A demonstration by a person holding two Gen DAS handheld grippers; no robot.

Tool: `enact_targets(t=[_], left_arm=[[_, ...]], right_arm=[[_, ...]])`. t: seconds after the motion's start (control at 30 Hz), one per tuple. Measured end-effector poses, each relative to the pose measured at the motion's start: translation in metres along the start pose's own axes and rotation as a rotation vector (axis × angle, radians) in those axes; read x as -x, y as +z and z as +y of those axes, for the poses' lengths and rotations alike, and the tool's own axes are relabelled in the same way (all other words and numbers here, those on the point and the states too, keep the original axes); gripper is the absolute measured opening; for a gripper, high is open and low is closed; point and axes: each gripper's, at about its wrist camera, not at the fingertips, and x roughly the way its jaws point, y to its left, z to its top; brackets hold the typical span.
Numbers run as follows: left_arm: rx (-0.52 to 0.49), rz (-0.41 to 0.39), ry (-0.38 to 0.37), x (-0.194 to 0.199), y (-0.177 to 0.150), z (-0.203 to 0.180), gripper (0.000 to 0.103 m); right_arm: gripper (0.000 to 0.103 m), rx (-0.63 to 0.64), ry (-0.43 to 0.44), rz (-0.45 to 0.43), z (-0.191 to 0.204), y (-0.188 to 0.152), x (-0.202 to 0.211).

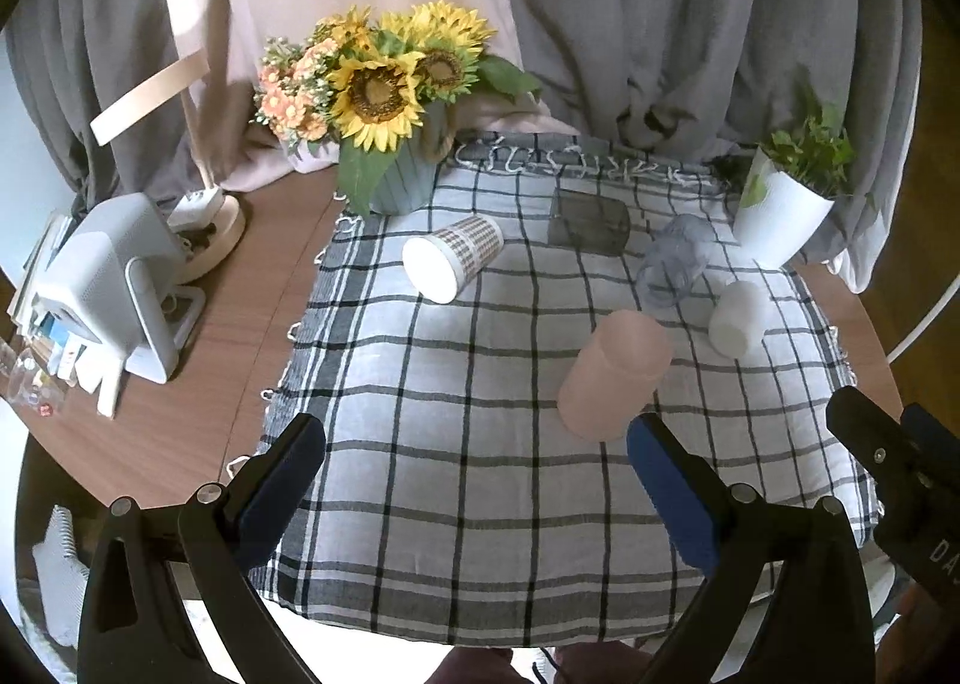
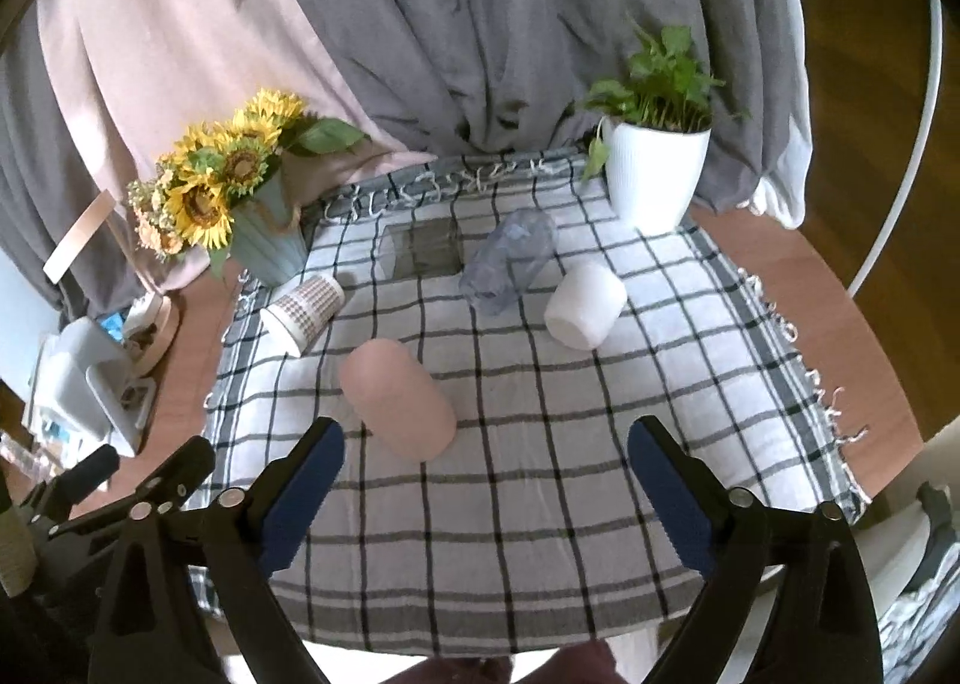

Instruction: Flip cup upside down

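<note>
Lying on its side on the checked cloth, the pink cup is faced by the right gripper and left gripper, both spread wide, empty; mid-body should be pinched squarely.

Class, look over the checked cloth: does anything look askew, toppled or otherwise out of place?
Yes. Four cups lie tipped on their sides: the patterned cup, pink cup, clear cup and white cup. Nothing looks spilled or broken.
</note>
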Motion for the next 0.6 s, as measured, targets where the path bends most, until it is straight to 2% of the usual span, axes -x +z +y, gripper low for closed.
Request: enact_targets(t=[0.6], left_arm=[[-0.004, -0.01, 0.005, 0.0034, -0.001, 0.0001, 0.103]], right_arm=[[0.099, 0.013, -0.009, 0.003, 0.0011, -0.0032, 0.0047]])
